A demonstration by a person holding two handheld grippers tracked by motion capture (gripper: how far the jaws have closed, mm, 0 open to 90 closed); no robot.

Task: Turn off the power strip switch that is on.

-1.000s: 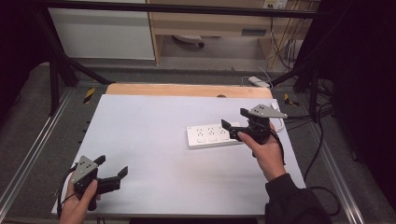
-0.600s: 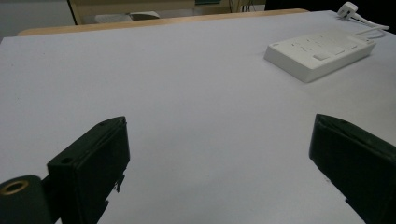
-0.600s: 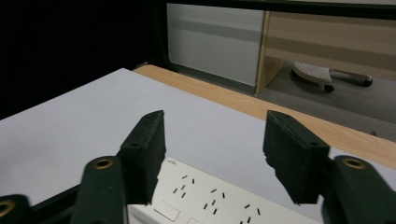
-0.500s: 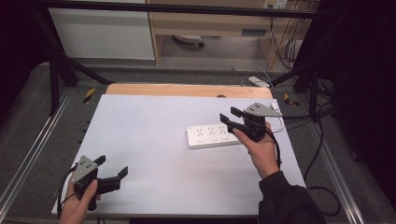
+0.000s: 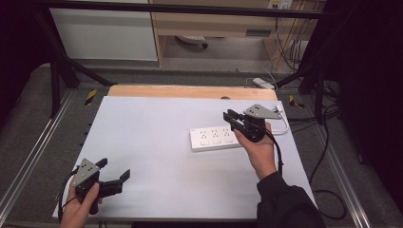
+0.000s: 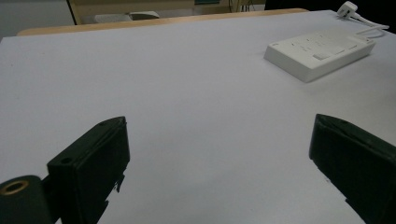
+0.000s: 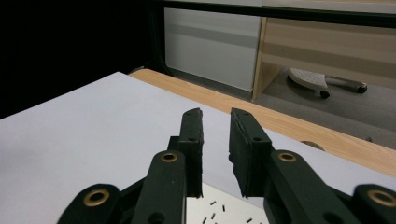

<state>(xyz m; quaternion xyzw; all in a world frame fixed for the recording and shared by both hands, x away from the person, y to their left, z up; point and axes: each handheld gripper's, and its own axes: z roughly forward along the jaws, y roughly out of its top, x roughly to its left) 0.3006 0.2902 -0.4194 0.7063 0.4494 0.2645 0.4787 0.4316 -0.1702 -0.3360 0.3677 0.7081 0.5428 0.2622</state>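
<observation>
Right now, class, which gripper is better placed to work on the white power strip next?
The right gripper. It hovers just above the power strip's right end, jaws nearly together after just closing, nothing between them. The left gripper sits open at the table's near left corner, far off.

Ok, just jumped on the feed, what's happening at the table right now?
A person holds a gripper in each hand over a white table. The right gripper hovers above the right end of a white power strip; its jaws have just been closing, a narrow gap remains and nothing is between them. The left gripper rests near the table's front left corner, jaws wide open and empty.
</observation>
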